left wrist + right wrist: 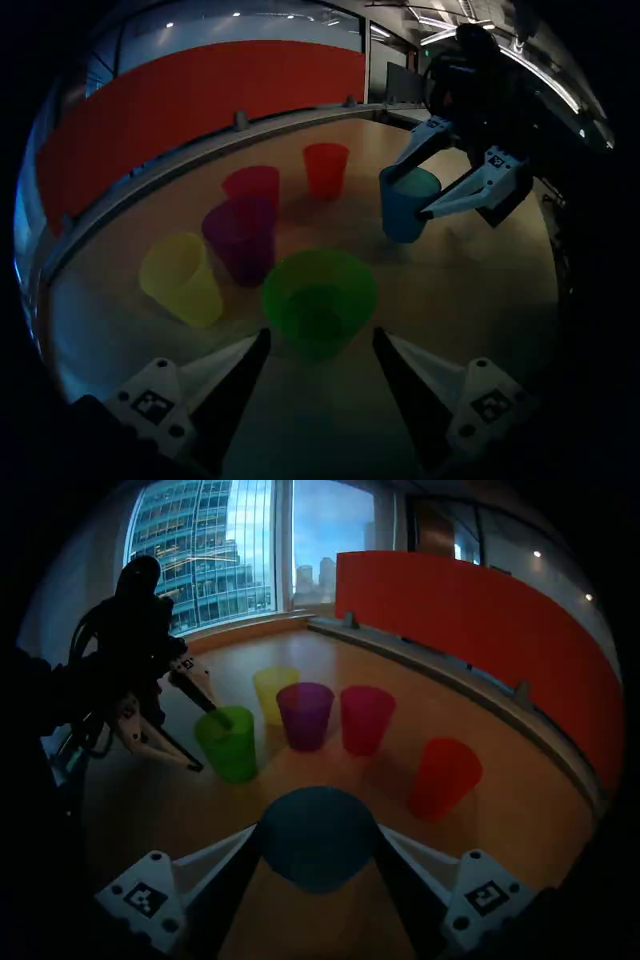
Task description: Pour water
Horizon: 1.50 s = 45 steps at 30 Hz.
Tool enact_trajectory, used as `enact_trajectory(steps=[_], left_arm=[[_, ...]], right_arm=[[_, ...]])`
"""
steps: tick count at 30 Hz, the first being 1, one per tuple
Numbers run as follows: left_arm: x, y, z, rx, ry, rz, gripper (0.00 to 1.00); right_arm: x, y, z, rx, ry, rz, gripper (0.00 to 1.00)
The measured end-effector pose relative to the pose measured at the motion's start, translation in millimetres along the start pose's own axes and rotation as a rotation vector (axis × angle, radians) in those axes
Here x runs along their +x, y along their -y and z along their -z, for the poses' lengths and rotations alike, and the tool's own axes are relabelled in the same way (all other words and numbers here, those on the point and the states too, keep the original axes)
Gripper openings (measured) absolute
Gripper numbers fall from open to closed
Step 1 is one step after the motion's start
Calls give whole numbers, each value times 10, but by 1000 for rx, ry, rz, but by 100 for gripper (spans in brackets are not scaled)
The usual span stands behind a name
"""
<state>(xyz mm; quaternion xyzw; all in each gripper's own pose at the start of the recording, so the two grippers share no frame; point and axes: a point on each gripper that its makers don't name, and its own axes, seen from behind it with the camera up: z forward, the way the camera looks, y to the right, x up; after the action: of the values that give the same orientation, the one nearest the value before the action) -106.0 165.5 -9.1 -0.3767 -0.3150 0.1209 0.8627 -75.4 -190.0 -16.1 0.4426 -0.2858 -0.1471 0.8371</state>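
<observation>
Green cup (320, 296) is seen on the bench (480, 272) just ahead of the wide-open, empty left claw (320, 332) in the left gripper view, and a blue cup (318, 844) is clamped by the right claw (318, 830) in the right gripper view.

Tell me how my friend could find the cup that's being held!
Find the long red panel beside the wooden table. Close to the red cup in front of it is the blue cup. It is the only blue one, squeezed between the fingers of the right gripper.
</observation>
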Motion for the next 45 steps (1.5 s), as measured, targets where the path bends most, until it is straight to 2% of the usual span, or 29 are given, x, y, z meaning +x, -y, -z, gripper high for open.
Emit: enact_trajectory(steps=[11,23,29,36,45], left_arm=[[-59,41,223,35,-14,8,95],[-83,89,425,78,-43,47,95],[-105,85,514,87,-50,74,95],[-91,117,629,117,-69,82,95],[-92,143,803,162,-98,111,95]], right_arm=[[-117,22,-60,0,7,-27,94],[-160,24,-44,-15,16,-8,95],[-167,42,-10,-19,20,-24,100],[-202,26,118,-46,16,-24,100],[-262,-10,421,-104,-13,-44,100]])
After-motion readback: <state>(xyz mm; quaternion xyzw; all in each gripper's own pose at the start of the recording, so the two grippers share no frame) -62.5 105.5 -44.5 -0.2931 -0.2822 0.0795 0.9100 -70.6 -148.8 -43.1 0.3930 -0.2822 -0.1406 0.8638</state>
